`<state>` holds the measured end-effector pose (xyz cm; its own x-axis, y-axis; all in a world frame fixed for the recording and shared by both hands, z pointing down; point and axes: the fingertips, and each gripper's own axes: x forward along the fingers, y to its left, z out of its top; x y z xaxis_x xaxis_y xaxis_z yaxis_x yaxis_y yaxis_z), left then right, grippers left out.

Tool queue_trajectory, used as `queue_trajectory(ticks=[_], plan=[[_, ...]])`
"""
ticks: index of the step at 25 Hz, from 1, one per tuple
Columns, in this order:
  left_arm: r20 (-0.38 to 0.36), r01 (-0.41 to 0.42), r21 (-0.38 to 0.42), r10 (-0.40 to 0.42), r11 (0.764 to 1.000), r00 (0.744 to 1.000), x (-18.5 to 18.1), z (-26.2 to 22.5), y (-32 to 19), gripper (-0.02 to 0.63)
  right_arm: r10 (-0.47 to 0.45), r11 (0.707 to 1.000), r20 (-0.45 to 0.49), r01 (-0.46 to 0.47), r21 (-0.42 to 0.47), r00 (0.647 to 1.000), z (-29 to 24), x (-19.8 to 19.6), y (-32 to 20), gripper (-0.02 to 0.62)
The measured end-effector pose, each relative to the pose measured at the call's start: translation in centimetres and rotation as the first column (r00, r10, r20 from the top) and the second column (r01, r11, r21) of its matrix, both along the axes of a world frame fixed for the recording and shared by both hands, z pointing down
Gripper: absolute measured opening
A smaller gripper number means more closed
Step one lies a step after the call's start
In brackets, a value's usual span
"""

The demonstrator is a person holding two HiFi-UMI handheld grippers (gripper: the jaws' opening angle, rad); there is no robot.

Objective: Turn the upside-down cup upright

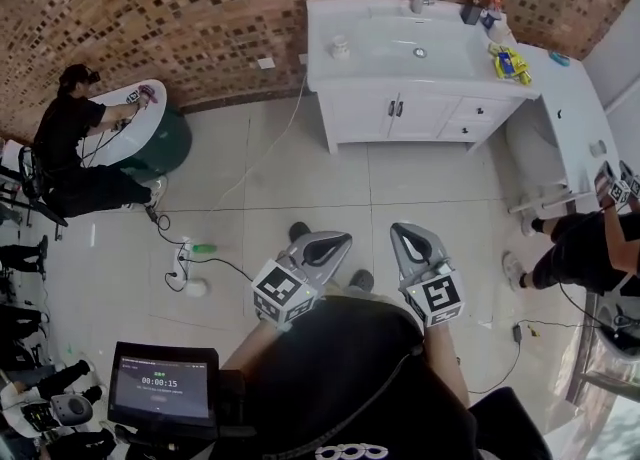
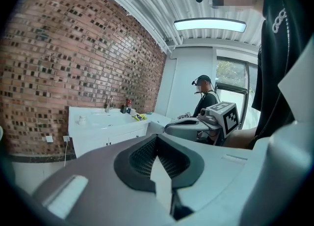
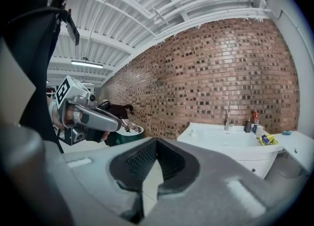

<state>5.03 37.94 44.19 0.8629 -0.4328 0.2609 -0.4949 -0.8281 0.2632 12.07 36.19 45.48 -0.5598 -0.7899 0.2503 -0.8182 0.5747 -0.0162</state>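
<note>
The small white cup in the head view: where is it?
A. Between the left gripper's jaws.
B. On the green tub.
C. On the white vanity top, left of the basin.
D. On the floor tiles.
C: the small white cup sits on the vanity top left of the basin, across the floor from the left gripper and right gripper, both shut and empty.
</note>
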Motion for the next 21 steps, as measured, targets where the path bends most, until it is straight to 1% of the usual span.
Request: queue_trajectory(ticks=[8, 15, 21], plan=[[0.003, 0.012, -0.004, -0.012, 1.0, 1.0, -0.2, 0.4, 0.0, 0.015, -0.022, 1.0, -0.005, 0.022, -0.006, 1.0, 0.9, -0.4, -0.4, -0.008], [-0.001, 0.015, -0.001, -0.015, 1.0, 1.0, -1.5, 0.3, 1.7, 0.015, -0.023, 1.0, -0.014, 0.023, -0.002, 1.0, 0.7, -1.5, 1.2, -0.008], [0.004, 0.025, -0.01, -0.025, 1.0, 1.0, -0.5, 0.8, 0.6, 0.015, -0.028, 1.0, -0.009, 0.028, -0.014, 1.0, 1.4, -0.4, 0.1, -0.008]])
